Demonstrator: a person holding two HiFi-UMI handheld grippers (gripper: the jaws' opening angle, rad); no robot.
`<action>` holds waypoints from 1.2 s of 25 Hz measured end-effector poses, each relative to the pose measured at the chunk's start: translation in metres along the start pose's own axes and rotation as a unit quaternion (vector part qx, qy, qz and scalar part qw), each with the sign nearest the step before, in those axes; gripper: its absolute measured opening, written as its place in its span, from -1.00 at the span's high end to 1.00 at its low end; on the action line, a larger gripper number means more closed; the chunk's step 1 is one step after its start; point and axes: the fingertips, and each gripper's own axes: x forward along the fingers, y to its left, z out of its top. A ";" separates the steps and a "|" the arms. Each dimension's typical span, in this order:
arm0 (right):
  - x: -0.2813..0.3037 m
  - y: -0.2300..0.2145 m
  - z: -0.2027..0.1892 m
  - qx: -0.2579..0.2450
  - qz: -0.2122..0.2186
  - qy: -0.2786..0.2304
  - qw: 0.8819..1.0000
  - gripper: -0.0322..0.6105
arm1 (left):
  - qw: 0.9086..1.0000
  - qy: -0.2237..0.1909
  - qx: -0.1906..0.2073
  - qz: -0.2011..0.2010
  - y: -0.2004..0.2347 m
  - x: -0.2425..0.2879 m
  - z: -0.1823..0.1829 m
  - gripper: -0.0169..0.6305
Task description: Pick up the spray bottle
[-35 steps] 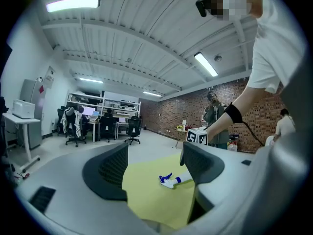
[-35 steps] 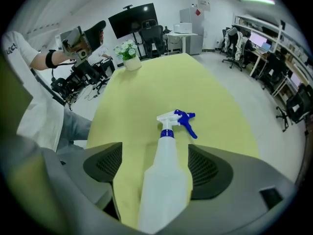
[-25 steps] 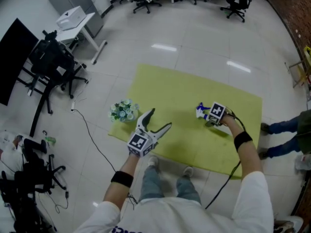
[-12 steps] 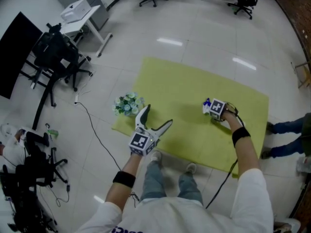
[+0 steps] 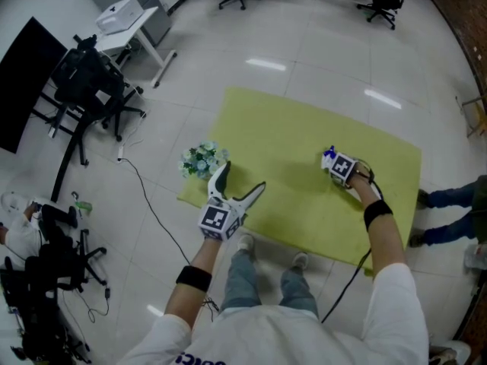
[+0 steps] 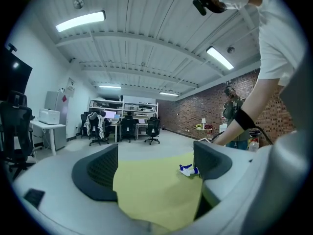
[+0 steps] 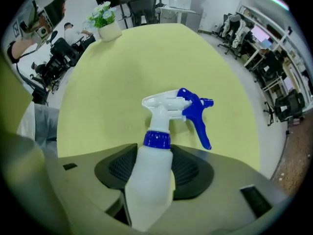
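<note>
The spray bottle (image 7: pixel 151 175), white with a blue collar and trigger, lies on the yellow mat (image 5: pixel 304 143). My right gripper (image 7: pixel 154 168) points straight down over it. Its jaws are closing, and both pads touch the bottle's body. From the head view only the blue-and-white top of the bottle (image 5: pixel 329 157) shows, beside the right gripper (image 5: pixel 340 170). My left gripper (image 5: pixel 242 177) is held level over the mat's near left part, open wide with nothing between its fingers. Far off in the left gripper view, the bottle (image 6: pixel 188 170) shows past that gripper (image 6: pixel 154 168).
A small potted plant (image 5: pixel 201 160) stands at the mat's left corner. A black cable (image 5: pixel 141 204) runs over the floor to the left. Office chairs (image 5: pixel 91 82) and a white desk (image 5: pixel 125 33) stand further left. A person's legs (image 5: pixel 449 196) are at the right.
My left gripper has edged a little toward the potted plant. The right hand has stayed over the bottle.
</note>
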 end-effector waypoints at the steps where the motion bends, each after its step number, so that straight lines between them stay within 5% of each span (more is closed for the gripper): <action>1: -0.003 -0.001 0.003 0.011 -0.001 -0.014 1.000 0.22 | 1.000 -0.001 0.001 0.000 0.001 0.000 0.001 -0.51; 10: -0.062 -0.013 0.022 0.060 -0.048 -0.086 0.993 0.25 | 1.000 0.000 0.004 -0.002 0.004 0.000 0.013 -0.45; 14: -0.102 -0.018 0.072 0.067 -0.050 -0.235 0.968 0.25 | 1.000 0.002 0.010 0.006 0.008 -0.003 0.017 -0.44; 30: -0.223 -0.041 0.065 0.161 -0.109 -0.387 0.901 0.27 | 1.000 -0.013 0.023 0.004 0.004 -0.035 0.052 -0.41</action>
